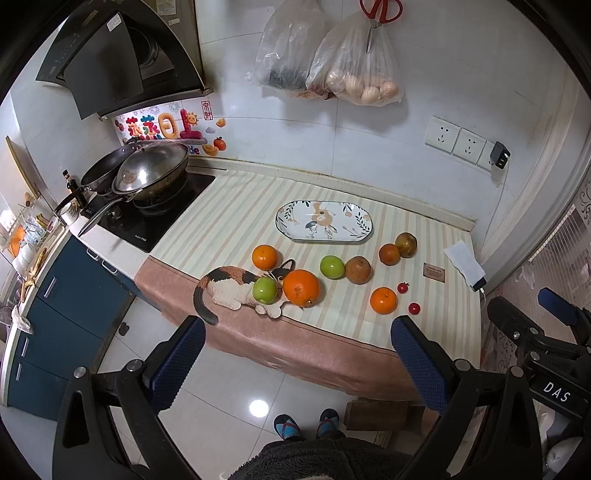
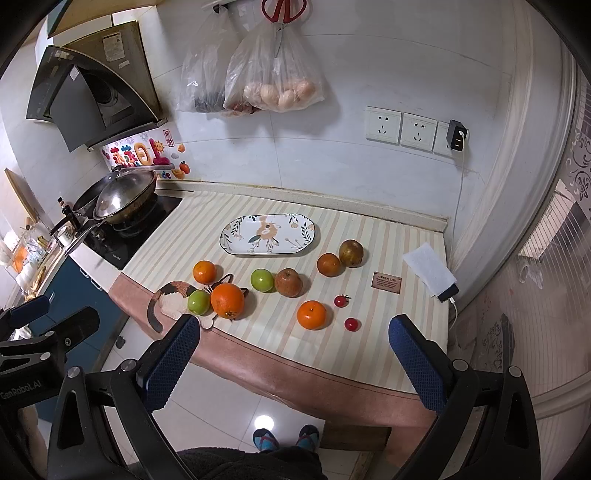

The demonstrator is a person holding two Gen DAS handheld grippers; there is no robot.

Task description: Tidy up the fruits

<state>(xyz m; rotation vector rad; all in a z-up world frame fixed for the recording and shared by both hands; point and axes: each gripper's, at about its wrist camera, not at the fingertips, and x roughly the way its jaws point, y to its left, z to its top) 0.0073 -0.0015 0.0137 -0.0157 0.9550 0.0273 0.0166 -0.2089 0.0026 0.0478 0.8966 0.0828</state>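
Observation:
An empty oval patterned plate (image 1: 323,220) (image 2: 269,234) lies at the back of the striped counter cloth. In front of it lie loose fruits: a big orange (image 1: 300,287) (image 2: 227,300), two smaller oranges (image 1: 264,257) (image 1: 383,300), two green apples (image 1: 265,290) (image 1: 332,267), brownish fruits (image 1: 357,270) (image 1: 405,244) and two small red tomatoes (image 1: 414,308) (image 2: 341,300). My left gripper (image 1: 297,334) and right gripper (image 2: 293,332) are both open and empty, held back from the counter's front edge above the floor.
A cat-shaped mat (image 1: 229,286) lies under the left fruits. A stove with pans (image 1: 147,173) stands at the left. A phone on a cable (image 1: 469,266) lies at the right edge. Plastic bags (image 1: 354,70) and scissors (image 1: 380,11) hang on the wall.

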